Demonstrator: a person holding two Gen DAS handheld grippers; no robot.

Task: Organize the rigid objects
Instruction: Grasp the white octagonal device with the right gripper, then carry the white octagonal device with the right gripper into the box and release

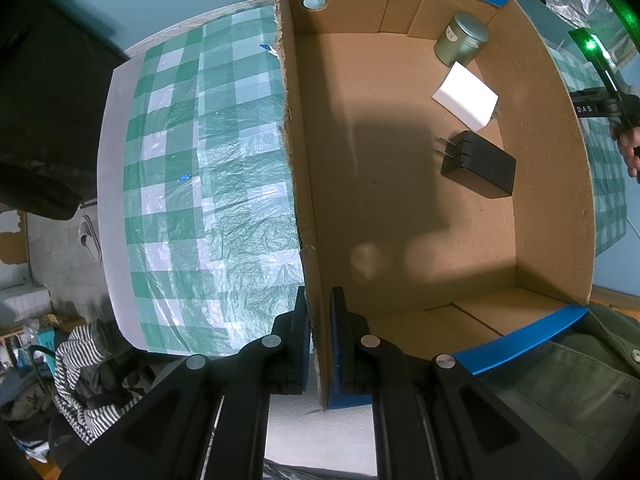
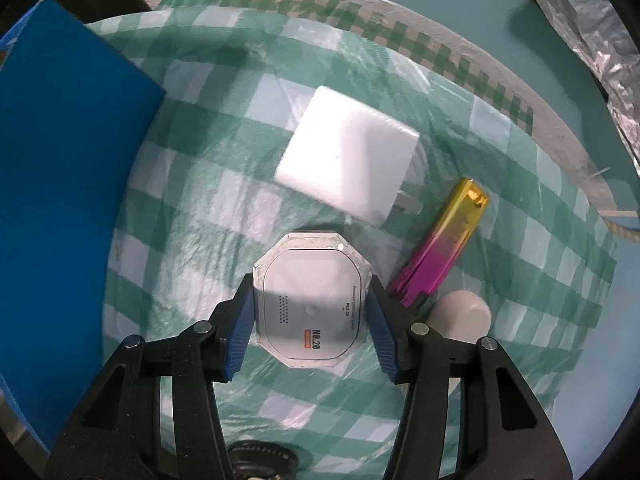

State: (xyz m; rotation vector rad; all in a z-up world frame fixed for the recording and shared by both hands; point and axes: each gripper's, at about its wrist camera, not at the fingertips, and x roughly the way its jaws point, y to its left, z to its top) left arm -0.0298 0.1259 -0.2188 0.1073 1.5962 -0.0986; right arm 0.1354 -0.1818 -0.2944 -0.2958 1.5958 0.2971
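- Left wrist view, nearest: the left hand-held gripper (image 1: 319, 320) is clamped on the near part of the left wall of the cardboard box (image 1: 298, 184) — one pad outside the wall, one inside, both tight on the card.
- The box stands open on the worktop (image 1: 192, 184), which wears a green-and-white checked cloth under clear plastic; its rim is edged in blue at the near and far ends.
- Inside, toward the right wall: a black plug adapter (image 1: 480, 164) lies flat with its prongs pointing left; just beyond it a white block (image 1: 466, 96); beyond that a metal tin (image 1: 462, 38) in the far right corner; whether the block touches the tin is hard to tell.
- Right wrist view, nearest: the right hand-held gripper (image 2: 310, 320) straddles an octagonal white device (image 2: 310, 300) marked "NO.20", which lies flat on the cloth; the blue pads sit at its two sides, the left pad at its edge, the right seemingly just shy — the jaws are not closed tight on it.
- Just right of it, a round white object (image 2: 464, 314), partly hidden behind the right finger.
- Beside that, a gold-to-pink bar (image 2: 440, 240) lies slanted.
- Farther on, a white square charger (image 2: 346, 160) rests flat.
- At the left edge, the box's blue outer wall fills the view.
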